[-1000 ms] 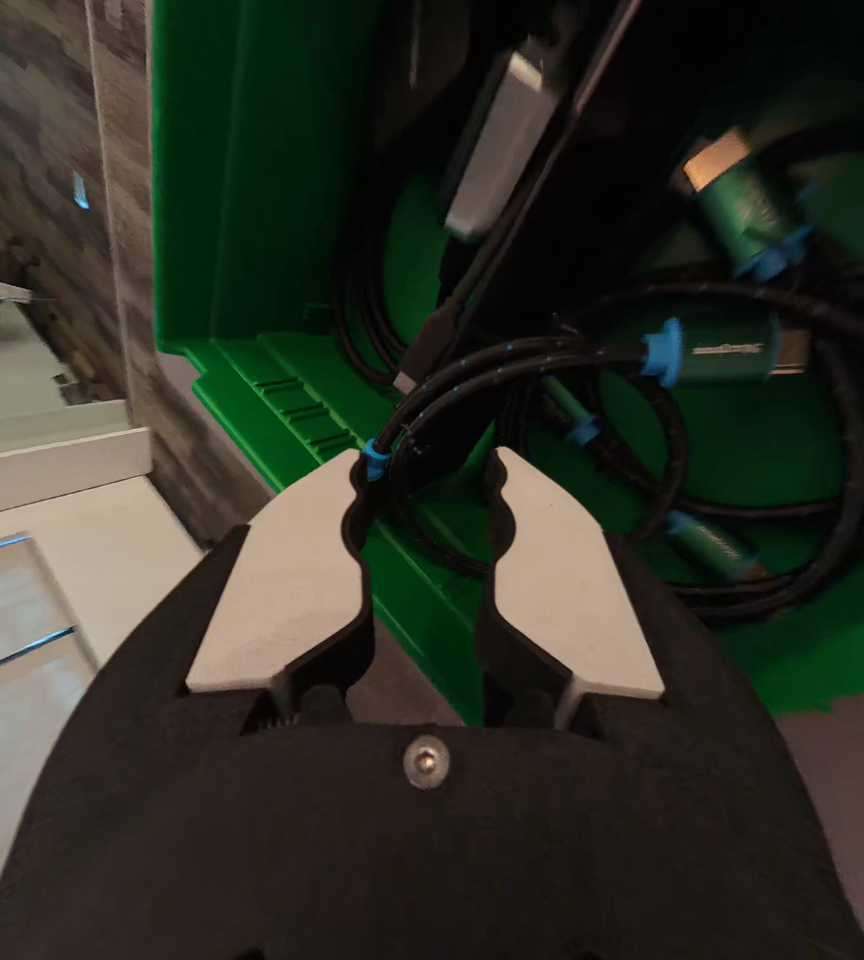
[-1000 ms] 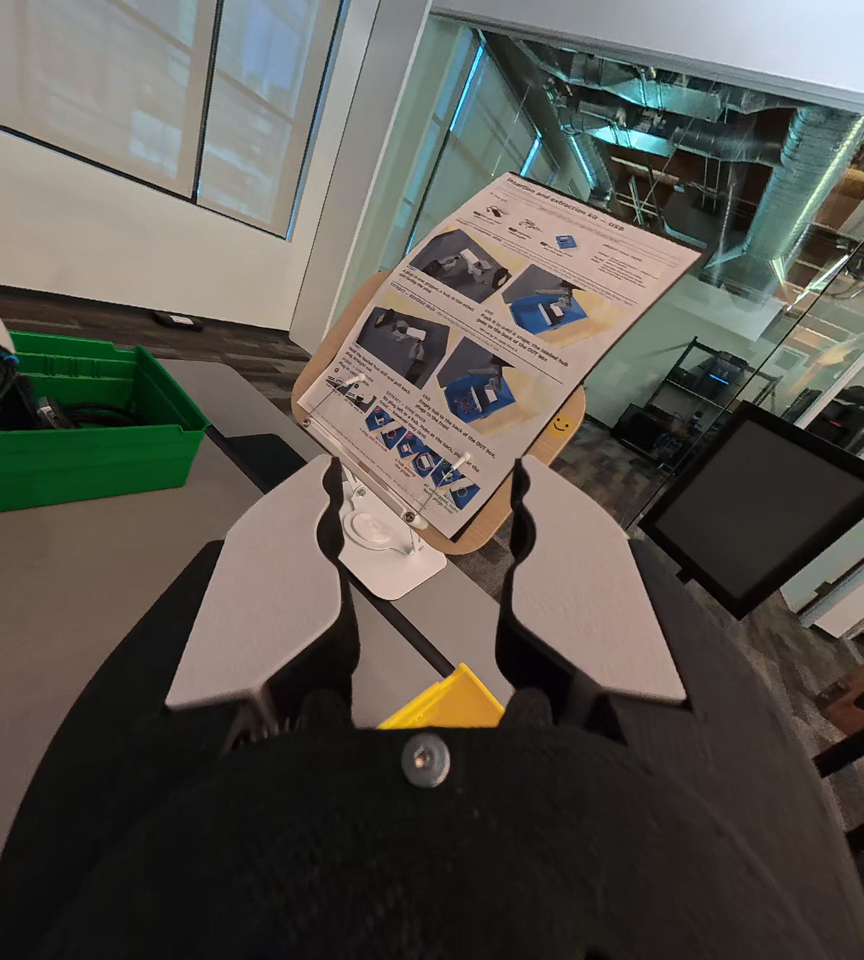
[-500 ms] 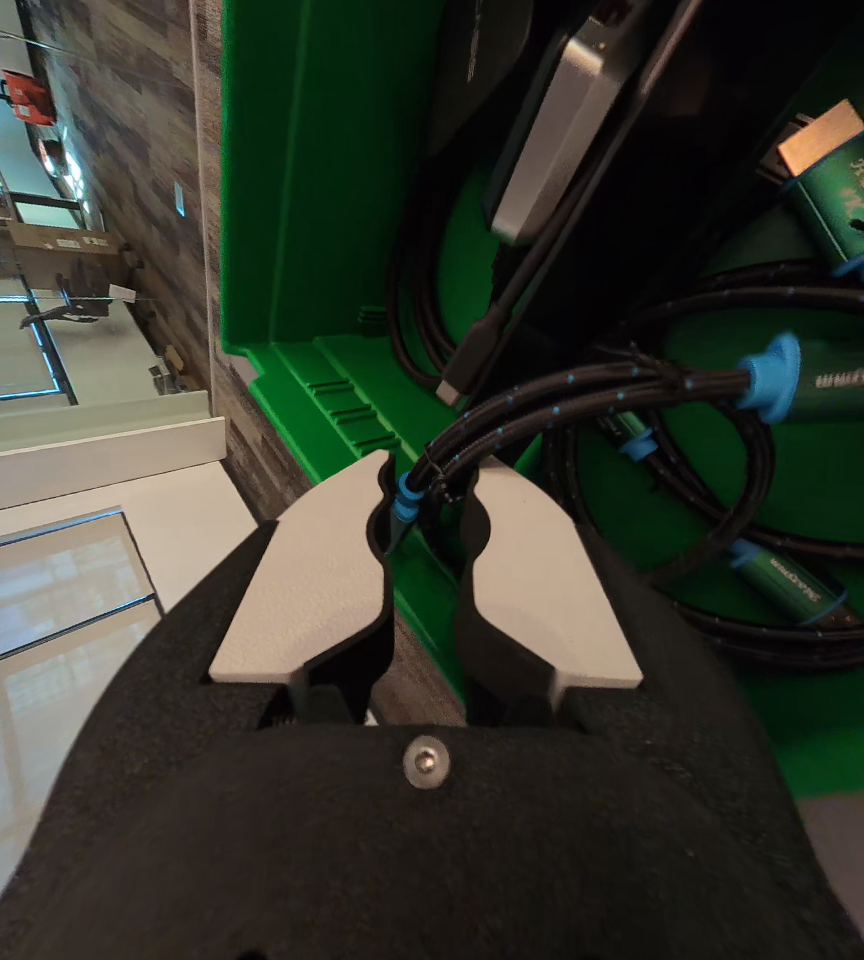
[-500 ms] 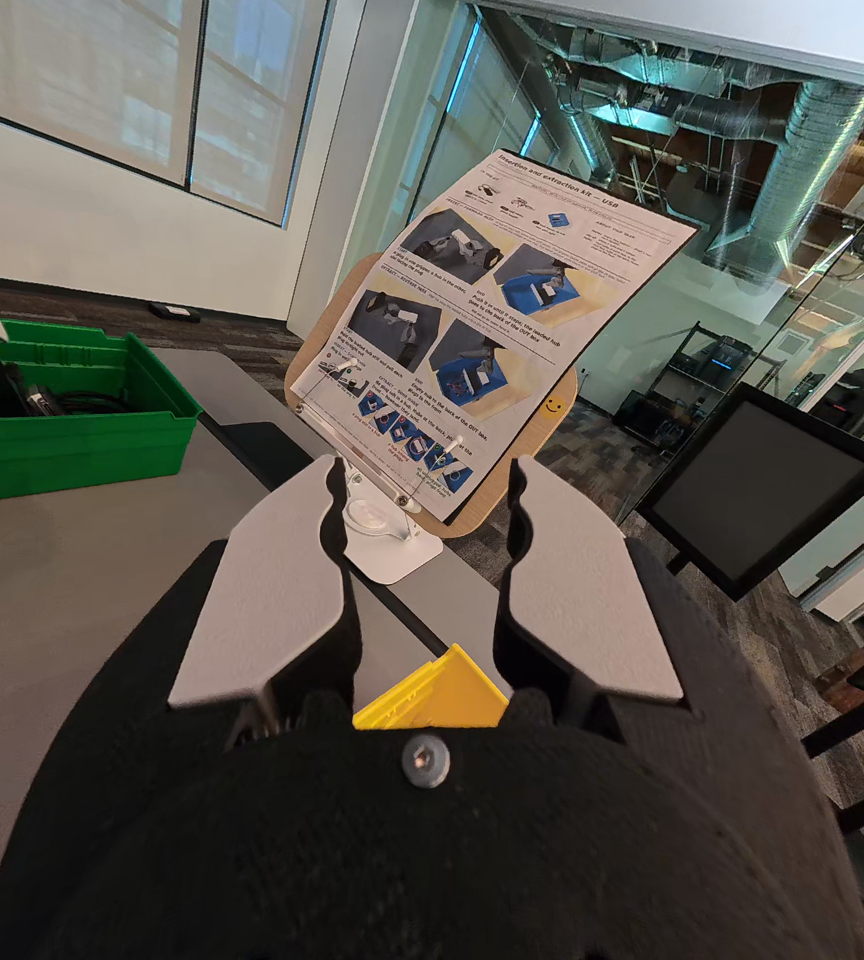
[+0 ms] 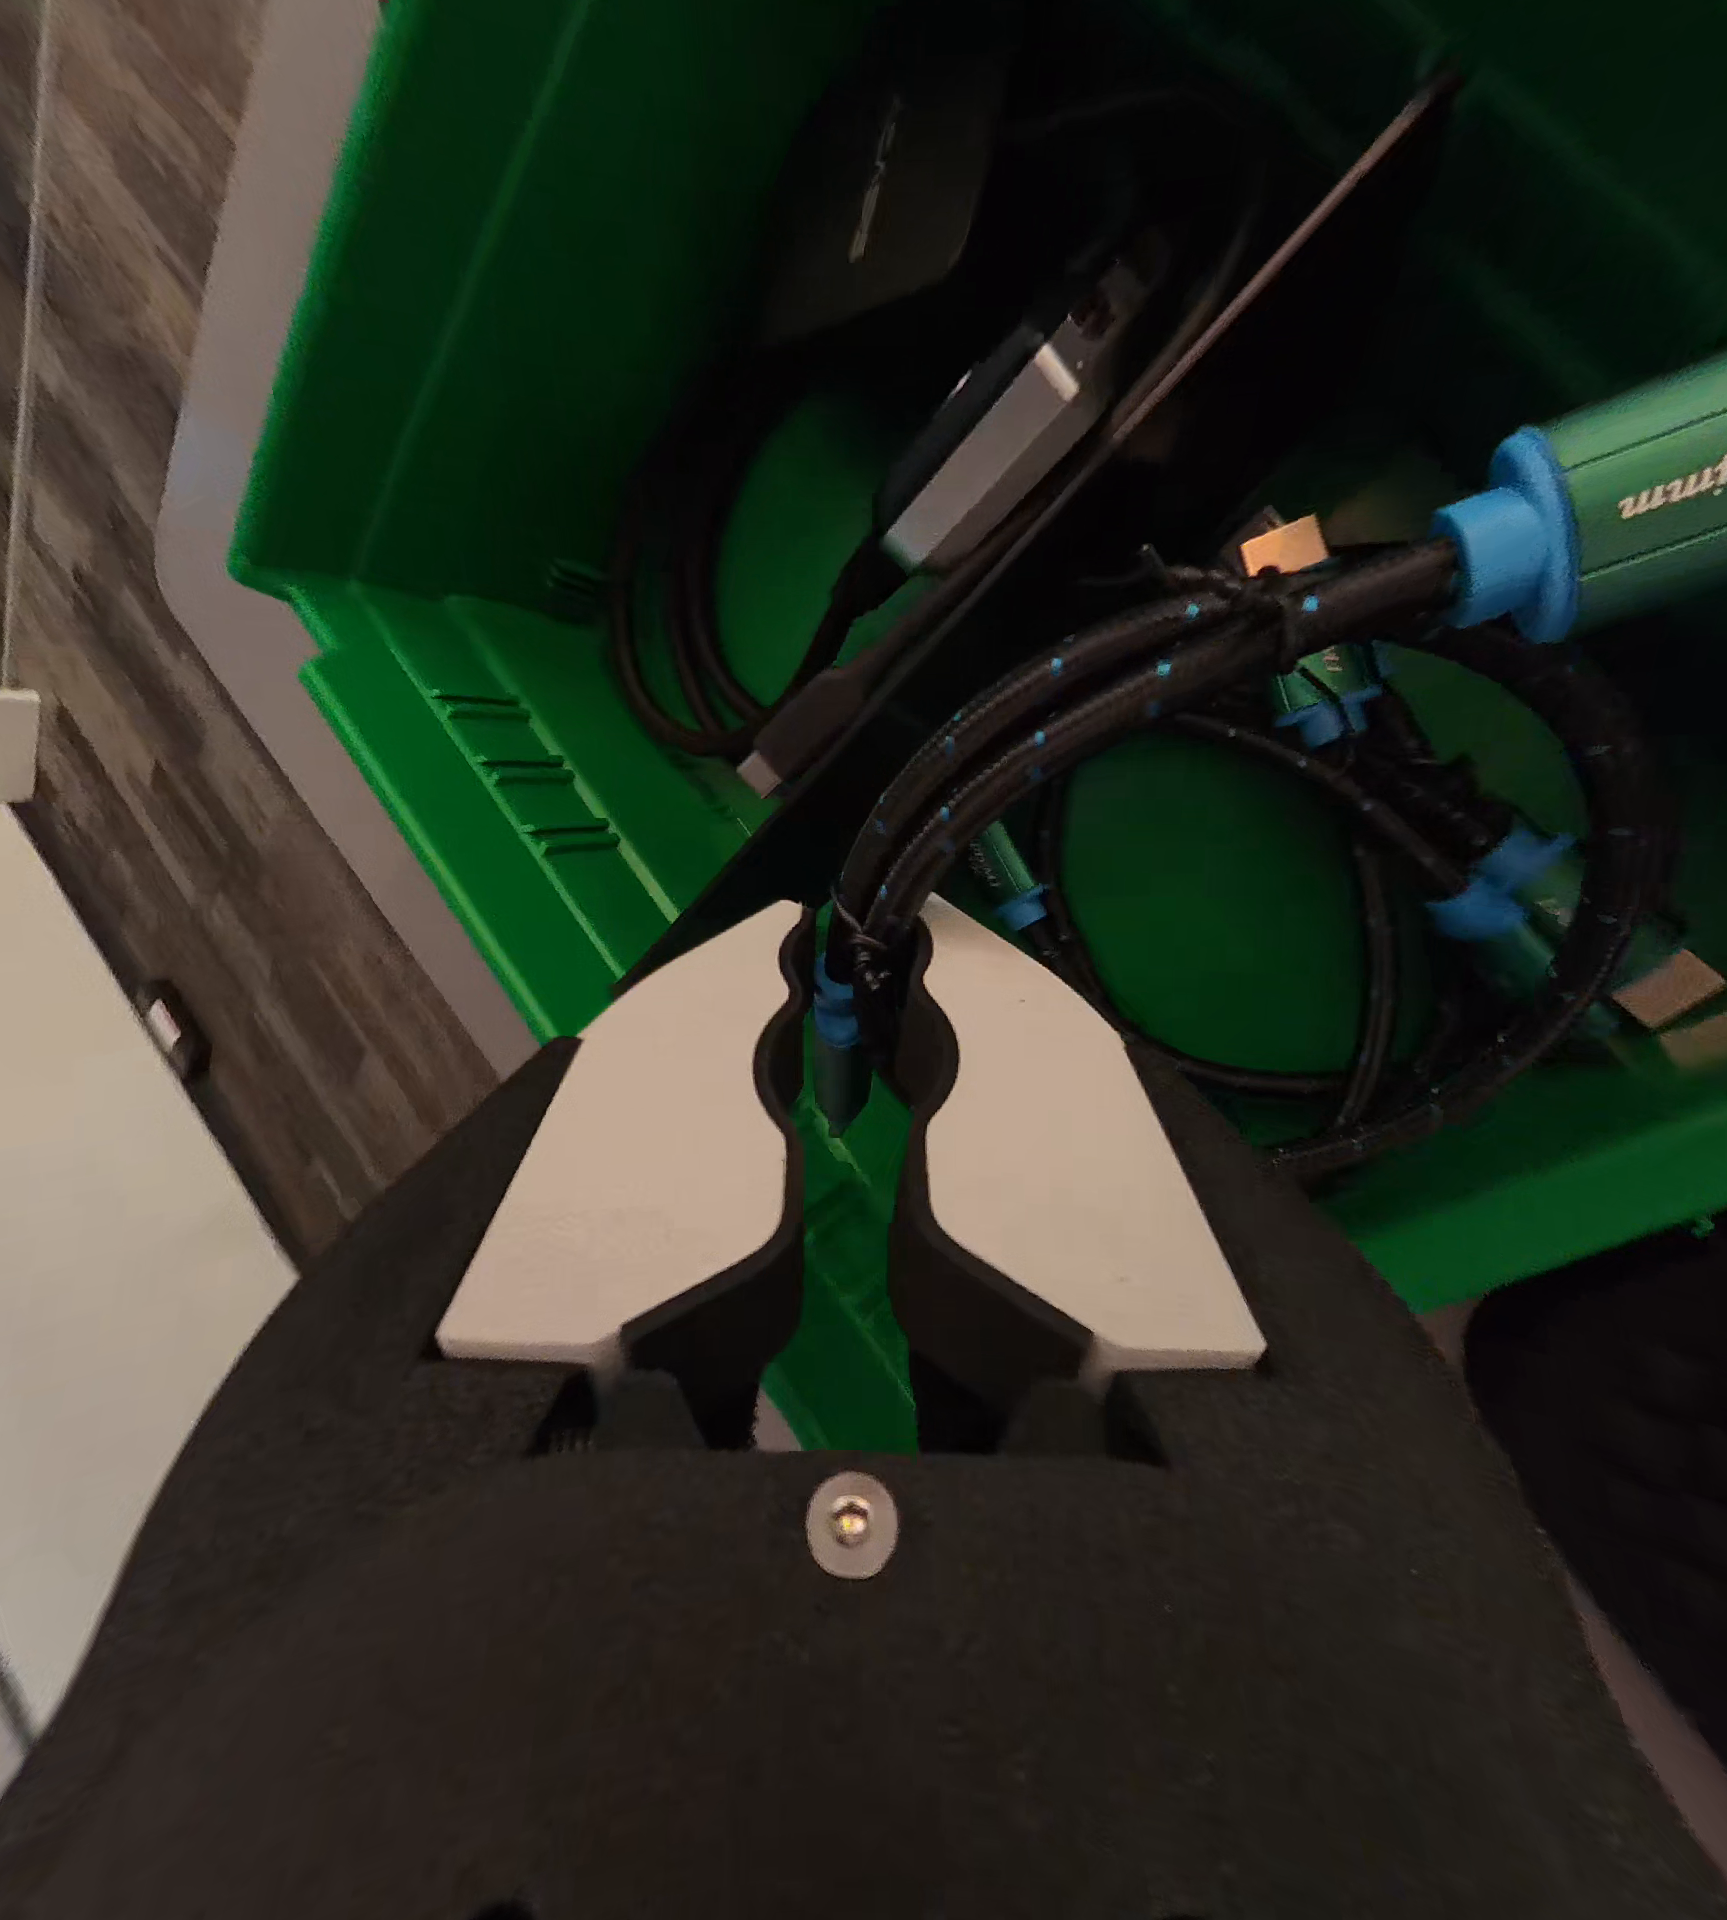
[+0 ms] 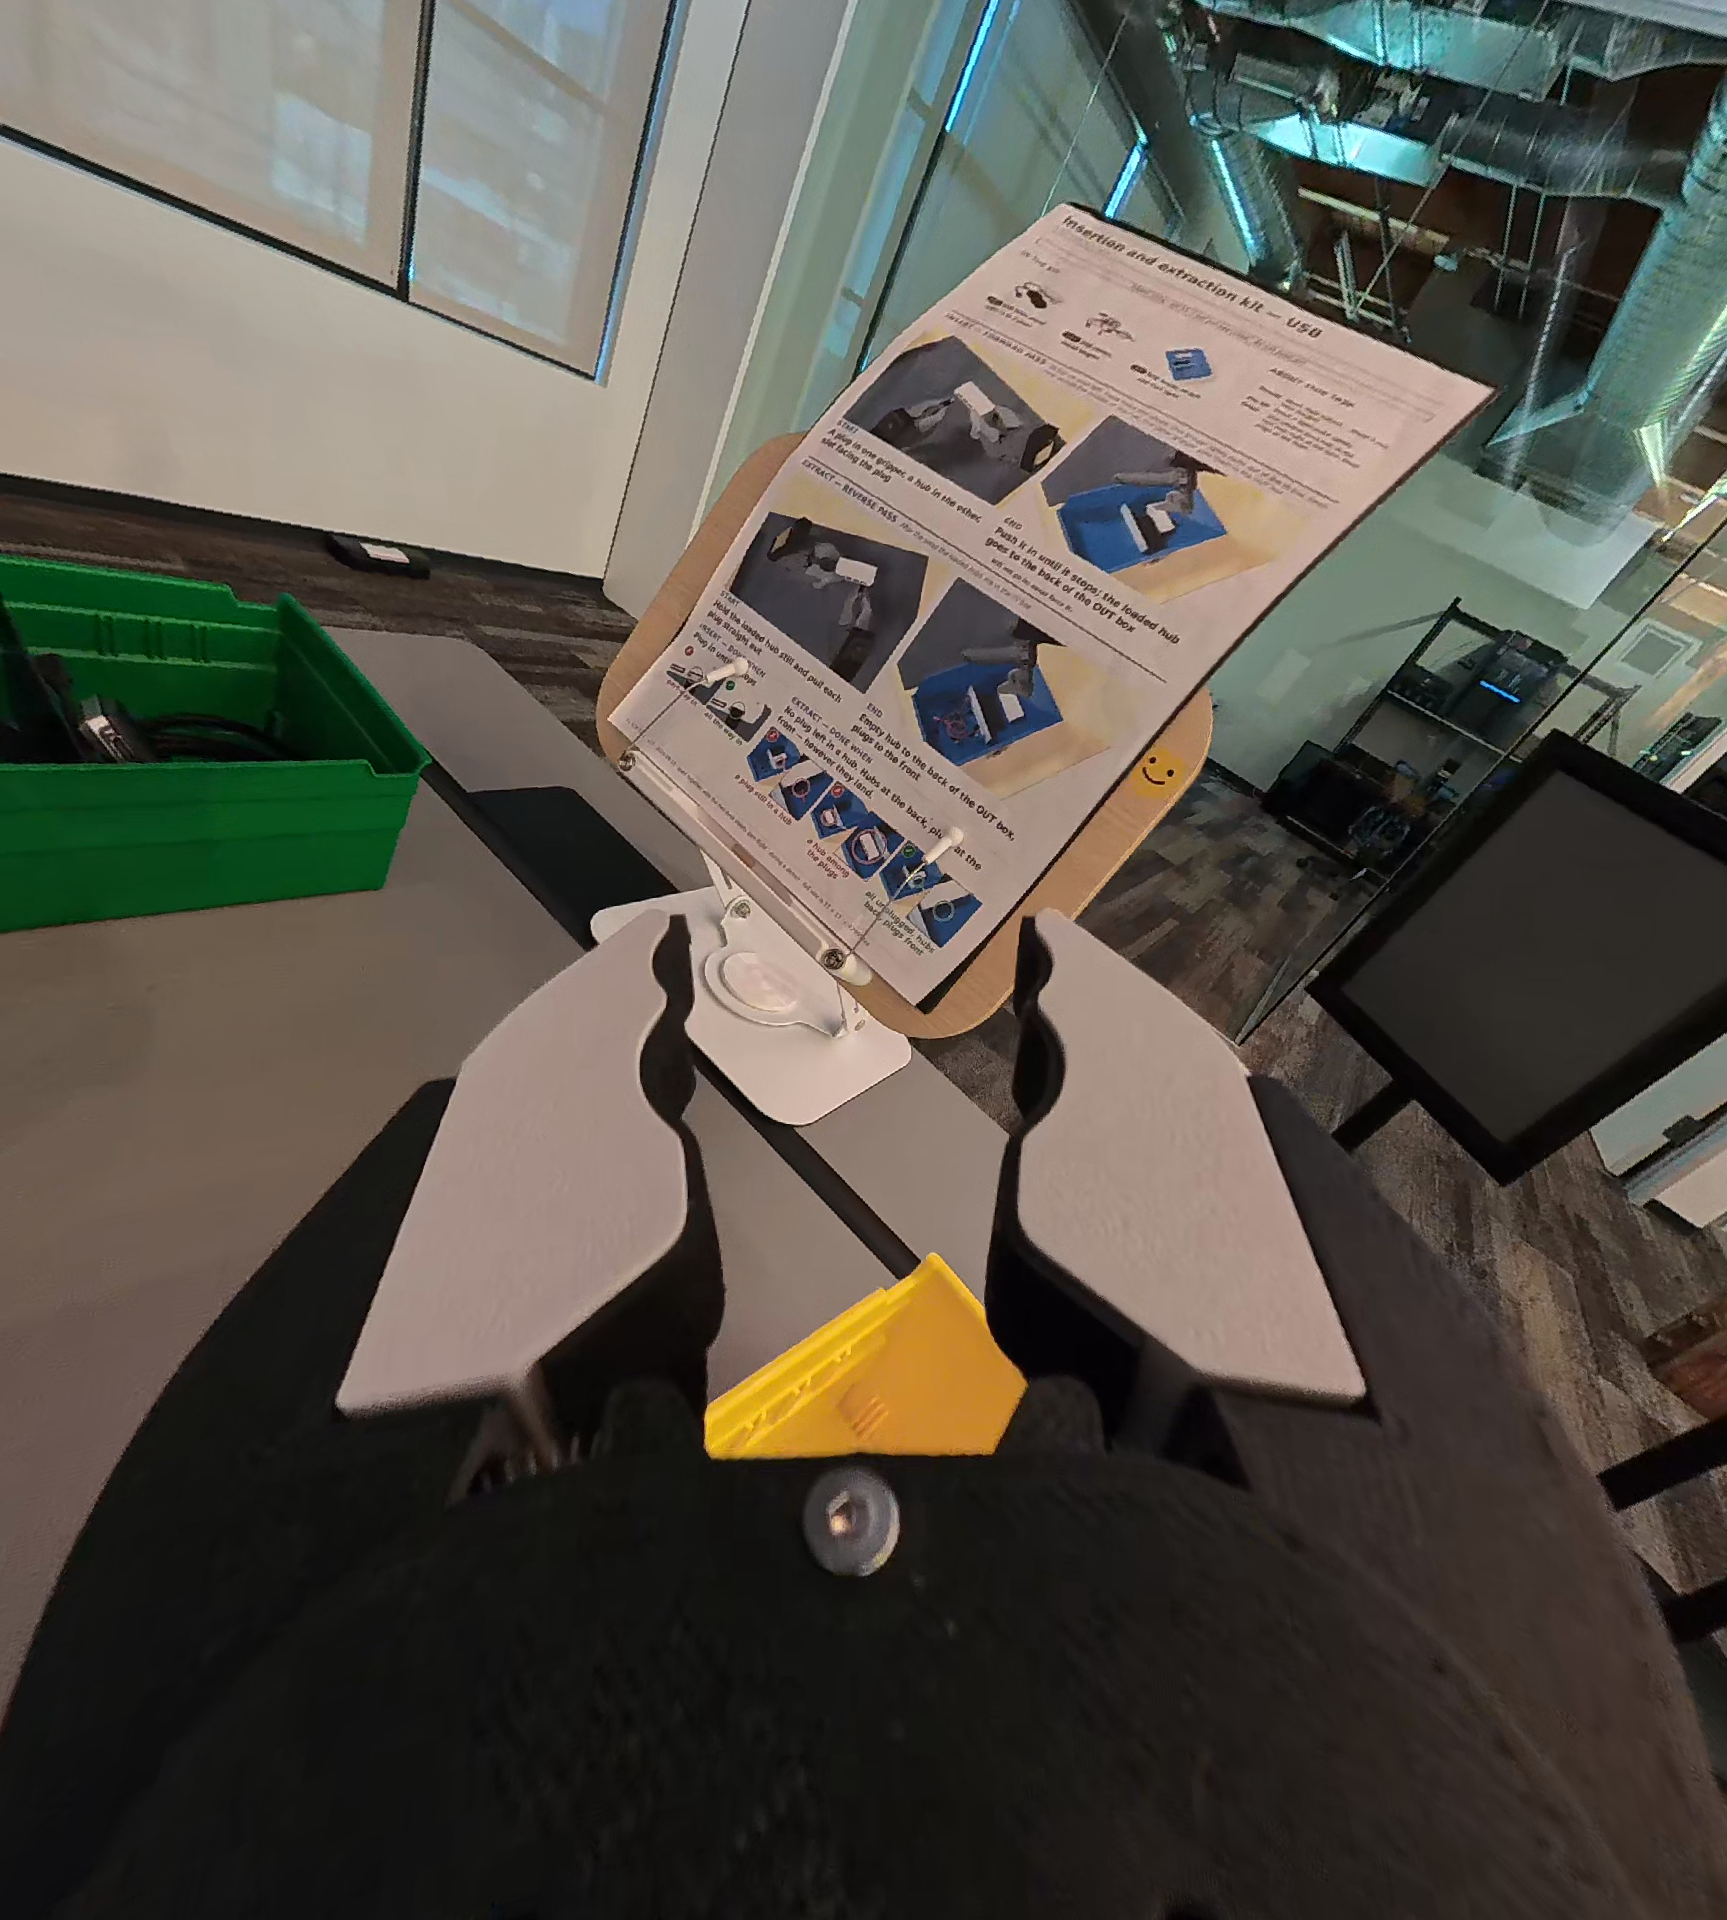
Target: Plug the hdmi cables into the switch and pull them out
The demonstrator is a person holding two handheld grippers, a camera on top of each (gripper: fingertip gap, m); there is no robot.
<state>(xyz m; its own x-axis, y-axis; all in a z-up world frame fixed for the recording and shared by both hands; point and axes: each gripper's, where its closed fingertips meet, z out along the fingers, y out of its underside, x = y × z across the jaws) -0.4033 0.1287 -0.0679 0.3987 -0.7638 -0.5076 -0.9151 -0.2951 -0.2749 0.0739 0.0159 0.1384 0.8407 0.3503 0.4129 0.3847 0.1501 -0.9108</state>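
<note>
My left gripper [image 5: 854, 940] has clamped down on the bundled hdmi cable [image 5: 1077, 717]; 1 second ago its jaws stood wide around it. The coil now lifts out of the green bin [image 5: 485, 343], 1 green plug [image 5: 1690, 494] swinging up close. I judge the pick made, nothing plugged yet. My right gripper [image 6: 843, 961] stays spread and empty over the grey table [image 6: 142, 1049], the instruction sheet [image 6: 1025, 623] ahead.
</note>
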